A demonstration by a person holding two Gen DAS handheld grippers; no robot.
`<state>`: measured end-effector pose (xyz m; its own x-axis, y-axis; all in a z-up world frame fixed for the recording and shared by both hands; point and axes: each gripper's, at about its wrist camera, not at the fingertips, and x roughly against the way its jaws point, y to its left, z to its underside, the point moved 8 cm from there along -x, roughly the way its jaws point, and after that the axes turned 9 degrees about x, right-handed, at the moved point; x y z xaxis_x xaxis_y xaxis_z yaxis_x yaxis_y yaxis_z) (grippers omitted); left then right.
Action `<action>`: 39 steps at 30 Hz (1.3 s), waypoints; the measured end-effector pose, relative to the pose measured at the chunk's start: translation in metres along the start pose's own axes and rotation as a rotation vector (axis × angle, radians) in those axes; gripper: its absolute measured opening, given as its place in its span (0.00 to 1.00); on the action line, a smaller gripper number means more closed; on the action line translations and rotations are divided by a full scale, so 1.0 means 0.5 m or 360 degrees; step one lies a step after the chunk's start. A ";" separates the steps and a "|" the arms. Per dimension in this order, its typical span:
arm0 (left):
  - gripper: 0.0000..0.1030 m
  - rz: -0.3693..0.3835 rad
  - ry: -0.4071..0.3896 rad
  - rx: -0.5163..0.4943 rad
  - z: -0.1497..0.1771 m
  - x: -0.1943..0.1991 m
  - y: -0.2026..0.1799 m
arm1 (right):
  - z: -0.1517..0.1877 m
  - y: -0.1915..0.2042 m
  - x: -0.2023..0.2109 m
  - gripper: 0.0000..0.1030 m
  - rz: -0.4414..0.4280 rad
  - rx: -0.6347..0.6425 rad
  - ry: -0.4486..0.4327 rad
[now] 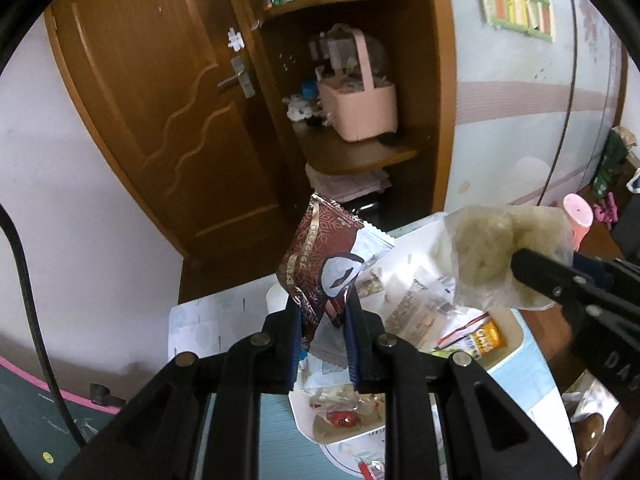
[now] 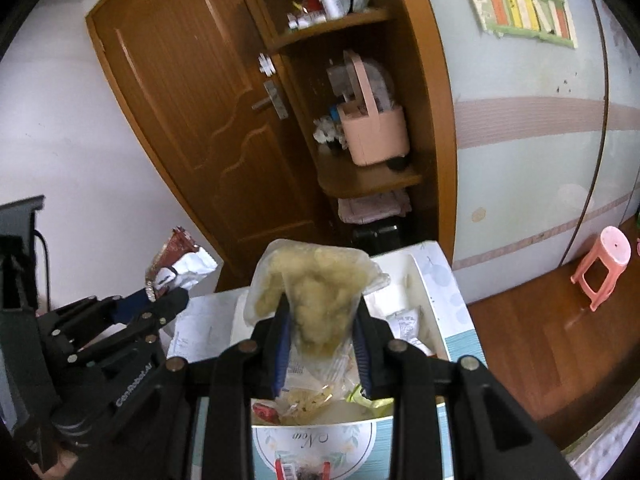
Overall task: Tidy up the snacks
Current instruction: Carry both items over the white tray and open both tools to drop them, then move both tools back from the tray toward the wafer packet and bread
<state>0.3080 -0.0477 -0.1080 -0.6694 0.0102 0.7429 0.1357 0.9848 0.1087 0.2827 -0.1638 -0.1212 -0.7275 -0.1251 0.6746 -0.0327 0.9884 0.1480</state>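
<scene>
Now each gripper (image 1: 325, 312) (image 2: 322, 320) clamps 1 snack: maroon packet (image 1: 324, 256), clear bag (image 2: 312, 280).

A glossy foil snack wrapper (image 1: 320, 264) is catching light; a clear, crinkled plastic bag (image 2: 312, 288) is showing pale crumbly contents; the wooden door (image 1: 160, 100) is gleaming, varnished; the pink plastic basket (image 1: 360, 108) is looking matt.

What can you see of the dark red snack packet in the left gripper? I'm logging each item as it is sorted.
The dark red snack packet is a glossy foil wrapper with gold snowflake patterns, Japanese lettering and a white panel with a dark shape. Its top edge is serrated. It stands tilted, lifted above the white box, pinched at its lower end by the shut left gripper. Nothing else touches it.
</scene>
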 end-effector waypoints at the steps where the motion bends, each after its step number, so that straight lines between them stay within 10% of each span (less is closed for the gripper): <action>1: 0.19 -0.0013 0.0035 0.0000 0.003 -0.015 0.002 | 0.001 0.001 -0.020 0.28 -0.0002 0.0011 0.0030; 3: 0.35 -0.0028 0.0101 -0.0005 0.004 -0.044 0.002 | 0.012 0.003 -0.063 0.28 0.0001 0.0034 0.0137; 5: 0.83 -0.0056 0.0158 -0.0022 0.016 -0.063 0.007 | 0.029 0.003 -0.091 0.31 0.0010 0.0037 0.0236; 6: 0.86 -0.0089 0.0142 -0.0032 0.020 -0.064 0.012 | 0.040 0.005 -0.104 0.36 0.0010 0.0036 0.0282; 10: 0.86 -0.0172 0.0114 -0.0110 0.035 -0.070 0.024 | 0.069 0.009 -0.120 0.49 0.0027 0.0062 0.0326; 39: 0.86 0.0031 0.0005 0.0068 0.083 0.041 0.093 | 0.135 0.009 -0.020 0.49 0.0097 -0.0096 0.0256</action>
<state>0.2704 0.0055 -0.1153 -0.6646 0.0286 0.7467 0.1171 0.9909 0.0662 0.2436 -0.1521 -0.1760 -0.6078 -0.0820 0.7898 0.0529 0.9883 0.1434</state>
